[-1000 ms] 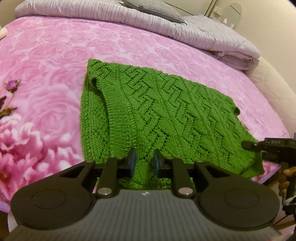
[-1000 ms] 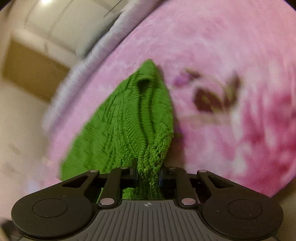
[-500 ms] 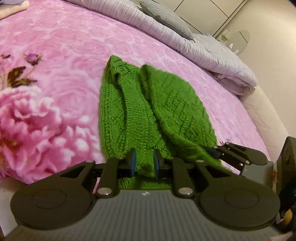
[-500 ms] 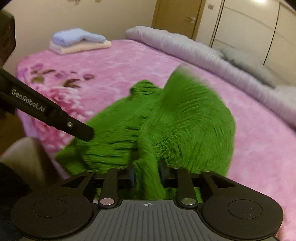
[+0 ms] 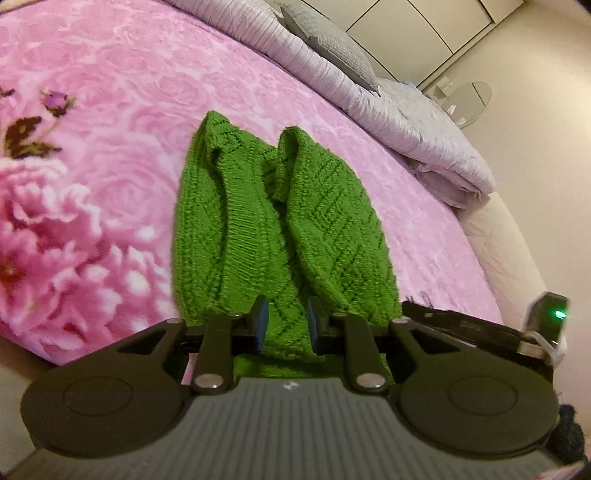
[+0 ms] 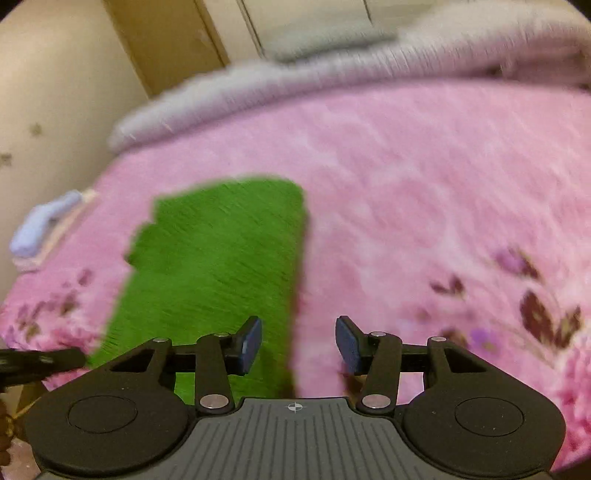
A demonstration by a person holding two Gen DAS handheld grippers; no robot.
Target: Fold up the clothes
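Half a second ago the right tongs pinched a lifted flap of the green sweater; now they stand spread and empty, with the knit lying ahead of their left finger. One sweater lies on the bed, folded lengthwise into two long lobes that meet along a middle seam. Its near hem sits between the fingers of the left tongs, which are pressed onto the knit. The yarn is thick, worked in a diamond lattice with ribbed bands along the edges. Under it spreads a plush pink blanket printed with large roses and dark leaves. Beyond the sweater, far ahead of the left tongs, a ridged lilac duvet is bunched along the bed's far side with one grey pillow on top. Pale wardrobe doors stand behind. The right view is blurred; a small stack of folded cloth rests at the bed's far left corner.
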